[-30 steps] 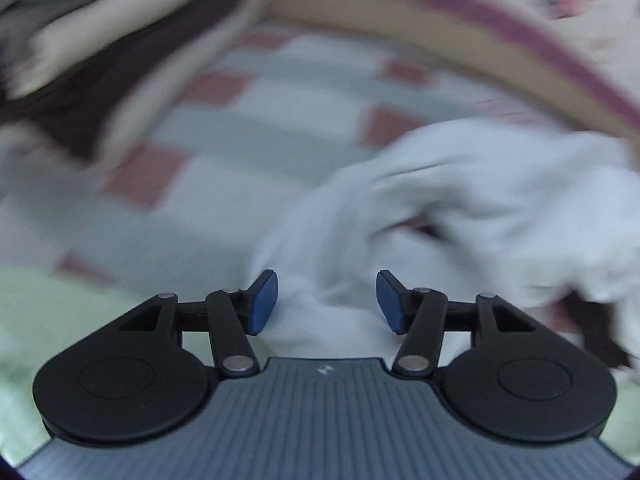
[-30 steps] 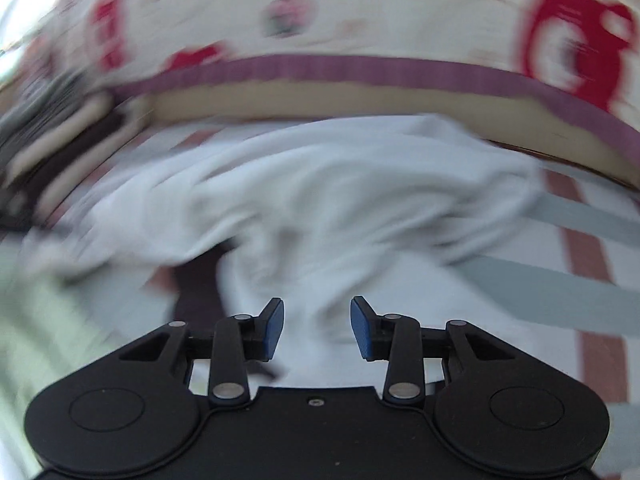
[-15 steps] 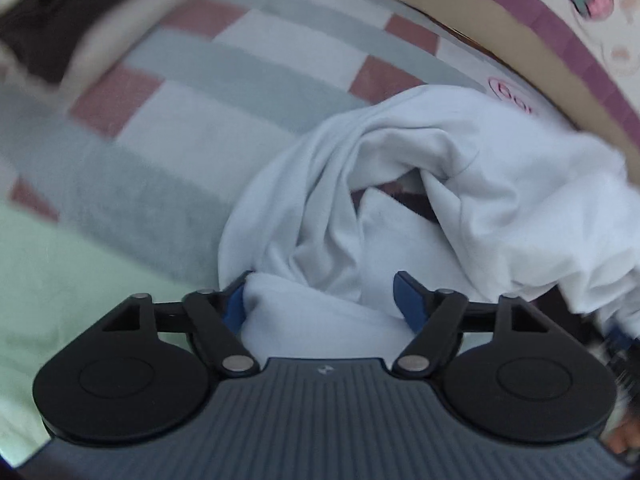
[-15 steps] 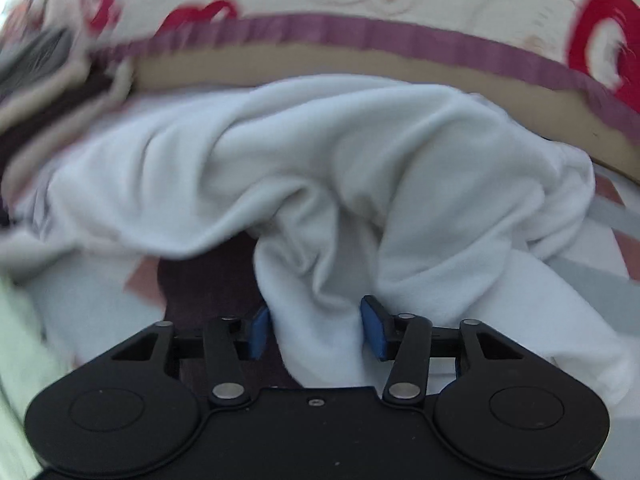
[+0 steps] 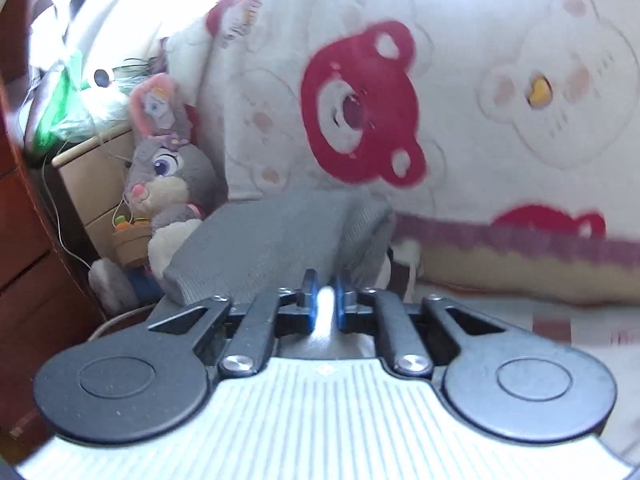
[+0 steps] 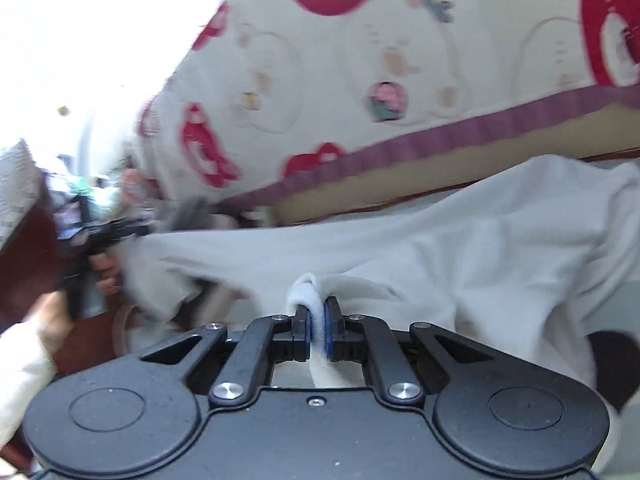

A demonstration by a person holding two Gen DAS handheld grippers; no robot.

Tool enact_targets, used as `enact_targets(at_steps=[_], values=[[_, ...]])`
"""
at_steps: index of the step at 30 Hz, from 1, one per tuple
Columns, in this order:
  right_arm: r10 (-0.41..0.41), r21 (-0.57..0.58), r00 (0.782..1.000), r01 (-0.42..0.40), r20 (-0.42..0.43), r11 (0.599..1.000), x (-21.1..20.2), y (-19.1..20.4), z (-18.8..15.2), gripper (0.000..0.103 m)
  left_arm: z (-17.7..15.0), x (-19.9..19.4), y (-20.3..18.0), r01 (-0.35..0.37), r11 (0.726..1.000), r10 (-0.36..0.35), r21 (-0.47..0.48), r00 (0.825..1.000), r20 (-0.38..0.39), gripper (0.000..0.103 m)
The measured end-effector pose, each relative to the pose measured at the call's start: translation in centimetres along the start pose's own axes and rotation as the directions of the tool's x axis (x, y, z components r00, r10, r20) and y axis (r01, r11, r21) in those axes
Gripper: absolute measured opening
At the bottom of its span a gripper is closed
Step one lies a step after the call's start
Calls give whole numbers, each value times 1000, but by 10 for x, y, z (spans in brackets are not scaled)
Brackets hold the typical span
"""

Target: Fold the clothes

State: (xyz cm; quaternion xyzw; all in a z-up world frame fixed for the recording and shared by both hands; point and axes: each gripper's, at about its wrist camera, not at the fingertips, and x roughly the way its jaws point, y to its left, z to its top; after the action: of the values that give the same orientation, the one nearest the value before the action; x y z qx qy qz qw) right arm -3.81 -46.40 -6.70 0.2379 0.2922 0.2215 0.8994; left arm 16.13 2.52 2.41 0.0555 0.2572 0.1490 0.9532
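Note:
A white garment (image 6: 460, 248) hangs stretched between my two grippers, lifted off the bed. My right gripper (image 6: 317, 330) is shut on a rolled edge of it. My left gripper (image 5: 325, 300) is shut on a thin white fold of the same garment (image 5: 325, 320); the rest of the cloth is hidden below that view. In the right wrist view the left gripper (image 6: 92, 248) shows at the far left, held in a hand, with the cloth running to it.
A folded grey garment (image 5: 276, 240) lies ahead of the left gripper. A bear-print quilt (image 5: 440, 100) with a purple band rises behind. A grey plush rabbit (image 5: 164, 184) and a wooden bedside cabinet (image 5: 92, 184) stand at the left. The checked bed sheet (image 5: 560, 324) lies below.
Both grippers closed on the white garment and lifted it off the bed. Both views tilted up from the sheet toward the quilt and the bedside.

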Motion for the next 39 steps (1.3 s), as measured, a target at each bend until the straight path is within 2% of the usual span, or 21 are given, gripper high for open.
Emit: enact_targets(at_steps=[1,3,5,7,8,11,13,15,19,20,21,22,24,27,29,30,31,32,33,37,39], values=[[-31,-24,1000,31,-6,999,1,5,-8,9,-9,0,-5,26,1000,-26,11,999,-28,17],[-106,-36,994,105,-37,994,9,3,-19,9,-35,-6,-17,104,994,-101,35,992,-73,43],[-127,30,990,129,-64,991,18,-8,-29,9,-66,-15,-31,197,979,-189,58,975,-118,48],[-127,69,990,131,-67,989,21,-15,-33,9,-99,-25,-51,312,948,-294,68,936,-196,48],[-130,74,989,134,-64,988,22,-17,-35,9,-115,-32,-60,372,926,-348,66,908,-234,48],[-157,33,986,159,-55,987,29,-22,-39,10,-159,-62,-83,550,833,-508,62,804,-309,48],[-172,13,984,173,-49,985,33,-26,-41,10,-178,-85,-93,635,769,-584,77,746,-319,48],[-160,49,986,162,-46,986,35,-30,-39,10,-183,-106,-104,709,700,-658,79,684,-315,48],[-56,113,998,59,-28,992,25,-19,-31,9,-175,-141,-116,844,537,-815,16,523,-251,50],[-29,103,999,31,-21,994,21,-11,-28,9,-176,-148,-119,865,501,-840,6,488,-238,54],[1,9,1000,-1,-10,1000,14,9,-27,9,-179,-154,-122,883,470,-859,-5,456,-232,57],[55,-58,999,-55,-3,997,5,25,-30,9,-184,-156,-126,891,454,-866,-18,436,-243,57],[145,-93,989,-145,-15,985,-6,39,-37,9,-196,-157,-136,897,440,-869,-49,412,-275,57],[31,-74,999,-32,-16,997,-5,24,-40,9,-203,-153,-145,900,418,-882,-122,370,-291,57],[24,-3,1000,-24,5,1000,-9,7,-36,9,-205,-146,-151,897,403,-897,-183,347,-274,58],[45,18,999,-45,22,999,-12,3,-32,9,-206,-143,-154,892,403,-899,-206,345,-268,63],[56,30,998,-57,37,998,-14,0,-28,9,-206,-140,-158,884,414,-895,-218,352,-273,66],[36,15,998,-37,47,999,-13,1,-22,9,-207,-136,-164,877,426,-888,-224,358,-289,70],[17,0,998,-17,57,1000,-13,2,-17,9,-208,-135,-168,872,432,-882,-229,356,-308,70],[-61,-58,993,67,100,996,-11,5,6,9,-214,-139,-172,879,409,-881,-246,310,-357,75],[-90,-81,990,99,106,992,-7,6,16,9,-218,-146,-169,885,400,-883,-239,303,-359,76]])
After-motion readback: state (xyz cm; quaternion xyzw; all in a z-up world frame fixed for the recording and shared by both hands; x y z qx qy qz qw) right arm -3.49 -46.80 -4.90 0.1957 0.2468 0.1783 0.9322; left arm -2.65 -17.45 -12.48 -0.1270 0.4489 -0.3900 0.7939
